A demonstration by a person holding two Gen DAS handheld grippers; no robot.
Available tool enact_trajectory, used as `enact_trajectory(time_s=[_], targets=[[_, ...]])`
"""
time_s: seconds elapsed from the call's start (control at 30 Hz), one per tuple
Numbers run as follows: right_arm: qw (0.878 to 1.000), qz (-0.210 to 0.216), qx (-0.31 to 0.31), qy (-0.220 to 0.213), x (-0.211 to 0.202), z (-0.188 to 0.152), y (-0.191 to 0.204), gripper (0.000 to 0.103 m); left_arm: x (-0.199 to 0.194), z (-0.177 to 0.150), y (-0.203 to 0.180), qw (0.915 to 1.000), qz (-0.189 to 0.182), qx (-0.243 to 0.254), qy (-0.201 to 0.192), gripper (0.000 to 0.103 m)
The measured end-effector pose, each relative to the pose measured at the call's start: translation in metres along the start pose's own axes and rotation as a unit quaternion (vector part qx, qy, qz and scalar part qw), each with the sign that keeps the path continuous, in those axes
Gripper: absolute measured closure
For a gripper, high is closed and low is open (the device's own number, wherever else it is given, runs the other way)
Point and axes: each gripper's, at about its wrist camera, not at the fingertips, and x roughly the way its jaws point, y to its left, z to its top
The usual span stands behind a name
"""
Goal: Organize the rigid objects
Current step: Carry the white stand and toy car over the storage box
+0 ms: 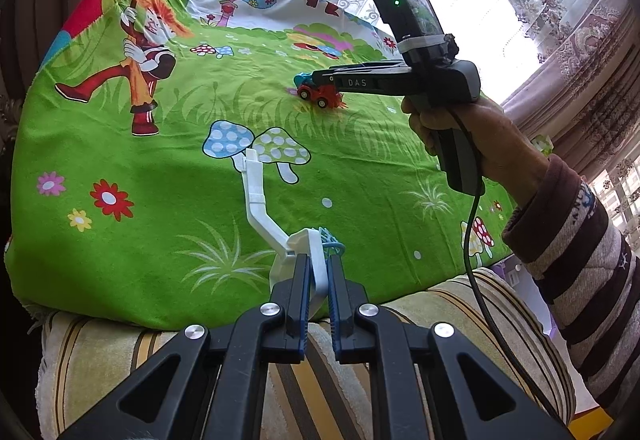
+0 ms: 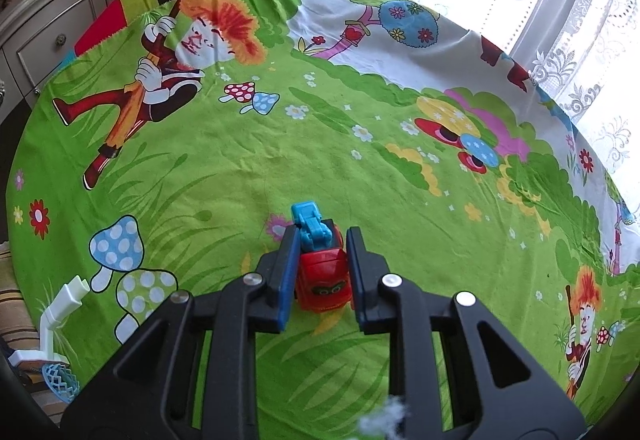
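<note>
A red toy car (image 2: 324, 280) with a blue arm on top stands on the green cartoon cloth (image 2: 248, 168). My right gripper (image 2: 323, 236) is shut on it, a pad pressed against each side. In the left wrist view the same car (image 1: 316, 94) sits at the tip of the right gripper (image 1: 320, 78), its wheels at the cloth. My left gripper (image 1: 318, 260) is shut on a white bent toy stand (image 1: 256, 196) with a small blue net (image 1: 330, 240), near the cloth's front edge. The stand (image 2: 56, 314) also shows at the lower left of the right wrist view.
The cloth (image 1: 160, 200) lies over a striped cushion (image 1: 120, 352). A hand (image 1: 480, 136) in a striped sleeve holds the right gripper, and a cable hangs from it. Lace curtains (image 1: 560, 20) are behind, and a dresser (image 2: 52, 36) stands at the far left.
</note>
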Motion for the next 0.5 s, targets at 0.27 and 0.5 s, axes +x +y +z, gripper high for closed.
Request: enact_trajectory(time_s=[0.27,0.5], targets=[[1.000,0.000,-0.016,0.022,0.009,0.000,0.005,0.075,0.000,0.000,0.000,1.0000,0.000,0.000,0.000,0.094],[1.000,-0.006,-0.022,0.016,0.000,-0.010,0.004,0.075,0.003,0.001,0.002,1.0000,0.001,-0.005,0.004,0.094]])
